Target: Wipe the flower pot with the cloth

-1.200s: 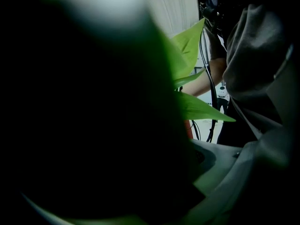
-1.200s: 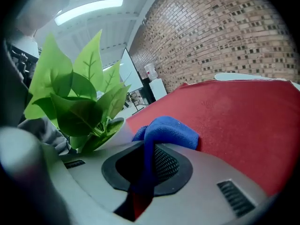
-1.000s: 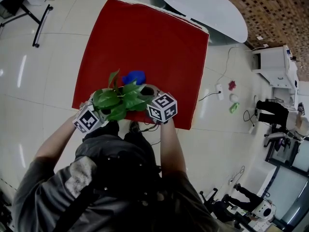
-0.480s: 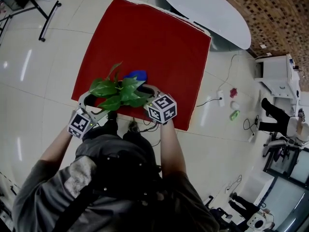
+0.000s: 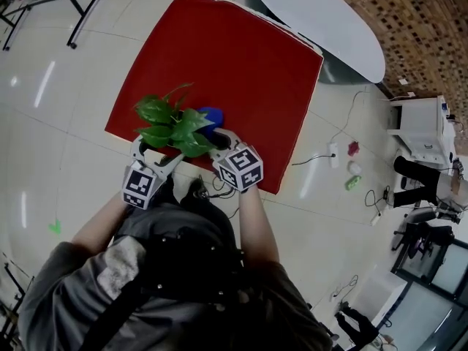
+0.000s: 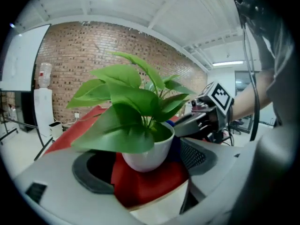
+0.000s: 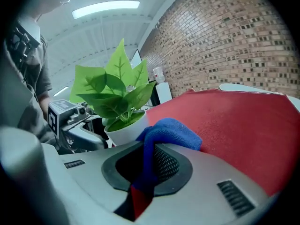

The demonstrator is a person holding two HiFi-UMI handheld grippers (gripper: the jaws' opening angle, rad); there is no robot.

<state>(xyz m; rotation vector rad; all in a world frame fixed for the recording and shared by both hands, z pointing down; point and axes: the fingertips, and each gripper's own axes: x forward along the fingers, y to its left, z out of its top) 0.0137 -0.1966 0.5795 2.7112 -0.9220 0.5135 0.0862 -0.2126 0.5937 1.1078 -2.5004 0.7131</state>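
A white flower pot (image 6: 149,154) with a leafy green plant (image 5: 172,119) stands near the front edge of the red-covered table (image 5: 241,57). My left gripper (image 6: 147,168) is open, its jaws set wide to either side of the pot; I cannot tell whether they touch it. In the head view the left gripper (image 5: 157,152) sits under the leaves, which hide the pot. My right gripper (image 7: 145,165) is shut on a blue cloth (image 7: 168,131), which bunches up in front of its jaws right beside the pot (image 7: 125,130). The cloth (image 5: 212,114) lies to the plant's right.
The red table's front edge (image 5: 183,163) runs just under both grippers. A white oval table (image 5: 322,20) stands behind the red one. Cables and a power strip (image 5: 335,152) lie on the tiled floor to the right. Black stand legs (image 5: 80,13) are at the far left.
My left gripper swung out to the left, then came back in with its jaws around the pot. The right gripper has stayed beside the pot with the cloth in it.
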